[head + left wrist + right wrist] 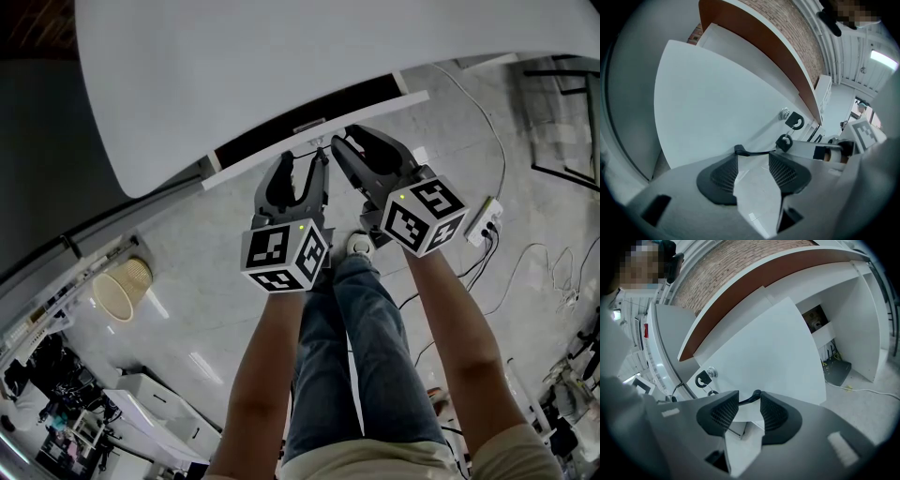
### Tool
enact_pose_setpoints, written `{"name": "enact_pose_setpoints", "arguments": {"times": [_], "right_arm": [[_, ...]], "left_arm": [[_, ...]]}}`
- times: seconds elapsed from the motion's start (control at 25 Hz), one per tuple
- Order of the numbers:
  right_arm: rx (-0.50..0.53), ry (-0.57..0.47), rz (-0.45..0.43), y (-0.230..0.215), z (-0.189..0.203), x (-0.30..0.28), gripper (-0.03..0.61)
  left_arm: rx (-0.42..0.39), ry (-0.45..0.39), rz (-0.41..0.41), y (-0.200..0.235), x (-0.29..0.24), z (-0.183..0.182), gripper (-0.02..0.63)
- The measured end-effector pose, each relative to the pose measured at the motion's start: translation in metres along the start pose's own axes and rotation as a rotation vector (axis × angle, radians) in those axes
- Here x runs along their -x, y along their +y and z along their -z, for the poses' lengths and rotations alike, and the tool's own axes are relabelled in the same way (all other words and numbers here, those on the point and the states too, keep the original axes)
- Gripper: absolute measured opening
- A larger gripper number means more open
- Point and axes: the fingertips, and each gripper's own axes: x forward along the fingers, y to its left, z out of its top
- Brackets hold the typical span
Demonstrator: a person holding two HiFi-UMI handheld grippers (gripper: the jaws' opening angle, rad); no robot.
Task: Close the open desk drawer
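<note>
Hovering at the drawer, I had my left tool (302, 157) spread with nothing pinched. My right tool (349, 139) was spread too, and the thin dark handle (749, 397) lay right at their tips. The drawer (375, 106) stood part-way out from under the surface (281, 56), a black gap showing above its white front.

Risk one, as I judged it: open jaws against a slim bar. A tip could slide off or hook under it, and the push would go nowhere.

Risk two: the keys (794, 123) hung from the lock just beside the handle. Drift that way and I'd knock them or jam a jaw on them.

Risk three: one tool shoving harder than the other might skew the drawer as it ran in.

Further out, the surface was a white top with what looked like a brown edge, and a brick wall (726, 268) stood behind it. Below was grey tiled floor, with a wicker basket (122, 286) off to my left and a power strip (486, 223) trailing cables on my right.
</note>
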Motion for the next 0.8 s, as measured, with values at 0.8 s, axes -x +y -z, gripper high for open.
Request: {"name": "enact_pose_setpoints", "arguments": {"times": [0.8], "right_arm": [[0.019,-0.016,-0.007,-0.008,-0.015,-0.026,0.15]], "left_arm": [[-0.01,-0.017,0.003,0.014,-0.02,-0.018,0.199]]}}
